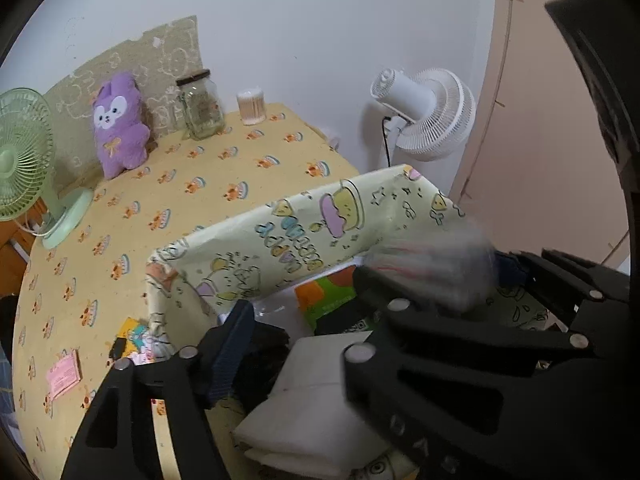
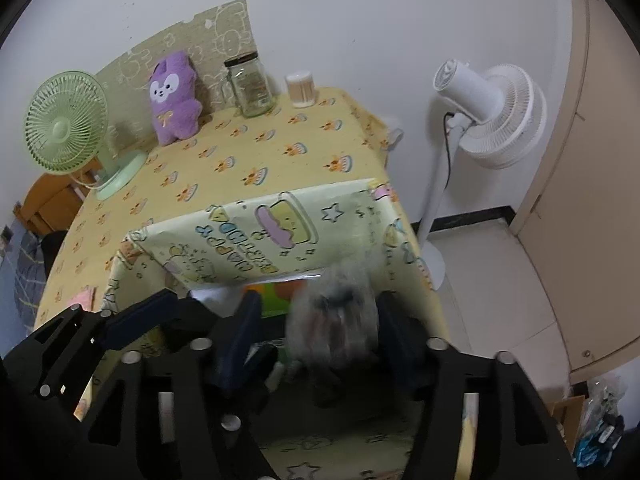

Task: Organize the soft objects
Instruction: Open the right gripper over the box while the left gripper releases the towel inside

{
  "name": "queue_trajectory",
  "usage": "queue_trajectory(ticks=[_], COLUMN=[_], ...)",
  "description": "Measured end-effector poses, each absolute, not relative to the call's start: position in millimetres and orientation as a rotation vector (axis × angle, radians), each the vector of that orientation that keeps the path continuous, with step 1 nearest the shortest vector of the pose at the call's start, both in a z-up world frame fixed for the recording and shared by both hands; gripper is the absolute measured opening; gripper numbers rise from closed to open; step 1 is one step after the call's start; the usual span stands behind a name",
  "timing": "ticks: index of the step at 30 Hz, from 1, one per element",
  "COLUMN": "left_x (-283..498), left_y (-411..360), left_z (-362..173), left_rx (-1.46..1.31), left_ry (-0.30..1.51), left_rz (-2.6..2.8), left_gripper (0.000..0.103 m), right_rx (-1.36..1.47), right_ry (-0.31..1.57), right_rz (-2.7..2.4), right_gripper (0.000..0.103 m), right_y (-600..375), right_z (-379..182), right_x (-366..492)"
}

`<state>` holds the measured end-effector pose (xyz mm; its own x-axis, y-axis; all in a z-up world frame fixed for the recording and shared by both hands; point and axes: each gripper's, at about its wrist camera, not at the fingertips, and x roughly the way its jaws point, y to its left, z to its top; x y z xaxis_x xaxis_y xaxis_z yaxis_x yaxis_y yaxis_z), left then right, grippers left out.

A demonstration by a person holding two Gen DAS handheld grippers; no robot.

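Note:
A grey fuzzy soft thing [image 2: 334, 312], blurred, is over the open cartoon-print fabric box [image 2: 260, 240] between the spread fingers of my right gripper [image 2: 320, 336]; neither pad clearly presses on it. In the left wrist view the same grey thing [image 1: 436, 268] shows at the box's [image 1: 280, 232] right side. My left gripper [image 1: 300, 316] stands open over the box with nothing between its fingers. Inside lie a folded white cloth [image 1: 320, 400], a green and orange packet [image 1: 324, 296] and something black [image 1: 264, 360]. One finger [image 2: 136, 320] of the left gripper shows at the left of the right wrist view.
The box stands at the near right corner of a table with a yellow cloth [image 1: 192, 184]. At the back stand a purple plush [image 1: 118, 124], a green desk fan [image 1: 24, 156], a glass jar [image 1: 202, 106] and a swab tub [image 1: 251, 106]. A white floor fan [image 2: 492, 116] stands right of the table.

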<state>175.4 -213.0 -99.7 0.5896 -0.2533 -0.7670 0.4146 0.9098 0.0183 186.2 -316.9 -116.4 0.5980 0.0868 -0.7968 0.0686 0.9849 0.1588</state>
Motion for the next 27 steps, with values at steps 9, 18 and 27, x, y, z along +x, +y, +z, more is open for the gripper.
queue_trajectory(ticks=[9,18,27], left_x=[166,160,148], left_y=[-203,-196,-185], left_z=[-93,-88,-76], left_rx=[0.213,0.214,0.198], left_ry=[0.854,0.863,0.839], left_rz=[-0.378,-0.393,-0.409], left_gripper=[0.078,0.081,0.081], right_rx=[0.206,0.217,0.204], right_ry=[0.956,0.962,0.950], right_rz=[-0.010,-0.069,-0.096], right_gripper=[0.092,0.100,0.100], right_y=[-305,-301,-291], right_z=[-112,-104,-92], right_x=[179,166,154])
